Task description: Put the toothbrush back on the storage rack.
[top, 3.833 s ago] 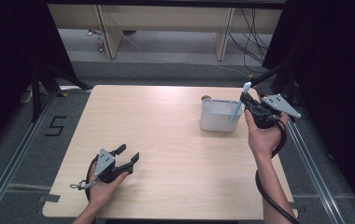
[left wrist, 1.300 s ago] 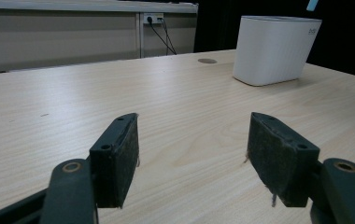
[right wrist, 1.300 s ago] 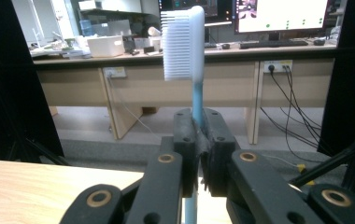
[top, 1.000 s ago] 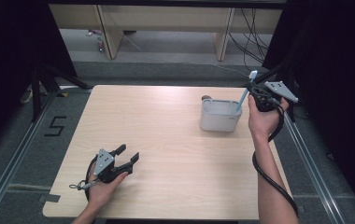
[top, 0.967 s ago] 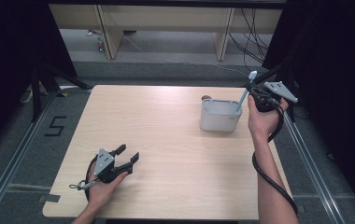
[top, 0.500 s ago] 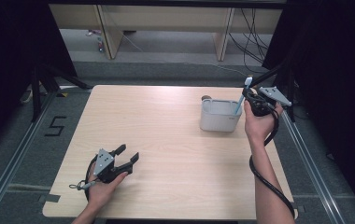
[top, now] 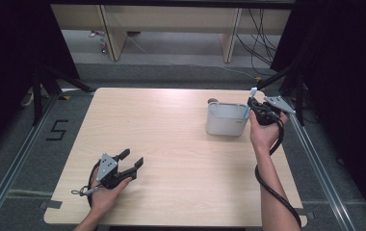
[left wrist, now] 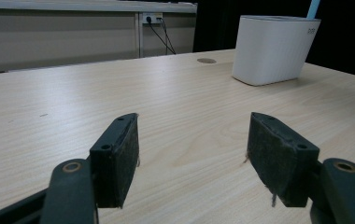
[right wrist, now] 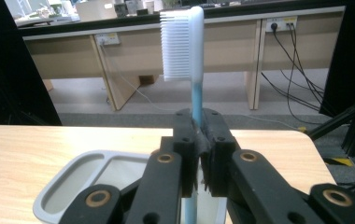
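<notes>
A blue-handled toothbrush (right wrist: 190,60) with white bristles stands upright, bristles on top, and my right gripper (right wrist: 198,140) is shut on its handle. Its lower end reaches down into a white holder cup (right wrist: 73,186) just below the jaws. From above, the right gripper (top: 254,109) is at the cup's (top: 225,121) right rim, with the toothbrush (top: 251,96) sticking up. My left gripper (top: 132,160) rests open on the table near the front left, nothing between its pads (left wrist: 119,158). Far off in the left gripper view stands the cup (left wrist: 273,49).
The light wooden table (top: 171,144) has a round cable hole (left wrist: 206,60) behind the cup. Black cable trails from the right gripper along the forearm (top: 272,192). Desks and wall sockets stand beyond the far edge; metal rails run on both sides of the table.
My right gripper has come down with the toothbrush, from above the cup's right side to its rim, and the brush now stands more upright. The left gripper has stayed put.
</notes>
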Demonstrator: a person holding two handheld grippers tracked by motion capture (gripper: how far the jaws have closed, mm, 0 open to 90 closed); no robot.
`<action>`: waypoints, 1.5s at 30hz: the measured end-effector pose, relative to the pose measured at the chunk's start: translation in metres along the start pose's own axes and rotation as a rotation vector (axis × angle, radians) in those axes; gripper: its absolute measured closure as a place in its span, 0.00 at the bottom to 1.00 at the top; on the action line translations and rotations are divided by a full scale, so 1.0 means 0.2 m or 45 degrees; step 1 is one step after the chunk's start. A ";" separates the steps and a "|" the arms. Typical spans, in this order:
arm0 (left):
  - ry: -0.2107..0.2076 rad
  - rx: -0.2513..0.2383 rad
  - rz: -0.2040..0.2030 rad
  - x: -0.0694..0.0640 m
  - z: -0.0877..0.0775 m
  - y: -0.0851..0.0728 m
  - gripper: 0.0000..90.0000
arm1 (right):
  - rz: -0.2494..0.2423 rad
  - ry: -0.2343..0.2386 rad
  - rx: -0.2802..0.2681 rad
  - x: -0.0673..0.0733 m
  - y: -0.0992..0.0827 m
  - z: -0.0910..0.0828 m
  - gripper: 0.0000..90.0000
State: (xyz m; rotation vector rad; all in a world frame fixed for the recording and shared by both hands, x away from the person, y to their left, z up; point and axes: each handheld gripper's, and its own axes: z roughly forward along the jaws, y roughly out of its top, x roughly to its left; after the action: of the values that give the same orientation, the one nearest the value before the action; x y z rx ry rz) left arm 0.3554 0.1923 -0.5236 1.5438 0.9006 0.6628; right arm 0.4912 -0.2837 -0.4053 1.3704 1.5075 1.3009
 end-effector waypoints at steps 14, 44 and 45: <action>-0.002 -0.001 0.001 0.00 0.00 0.00 0.38 | 0.016 -0.011 0.077 -0.01 -0.09 0.03 0.95; -0.007 -0.004 -0.006 0.00 0.00 0.00 0.38 | -0.055 -0.042 0.129 -0.01 -0.17 0.07 0.93; -0.006 -0.003 -0.008 0.00 0.00 0.00 0.38 | -0.061 -0.063 0.139 0.00 -0.17 0.07 0.92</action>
State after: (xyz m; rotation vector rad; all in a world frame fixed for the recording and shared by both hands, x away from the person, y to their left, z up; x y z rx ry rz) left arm 0.3552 0.1930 -0.5236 1.5394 0.9005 0.6551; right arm 0.4956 -0.2790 -0.4416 1.4157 1.5884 1.1619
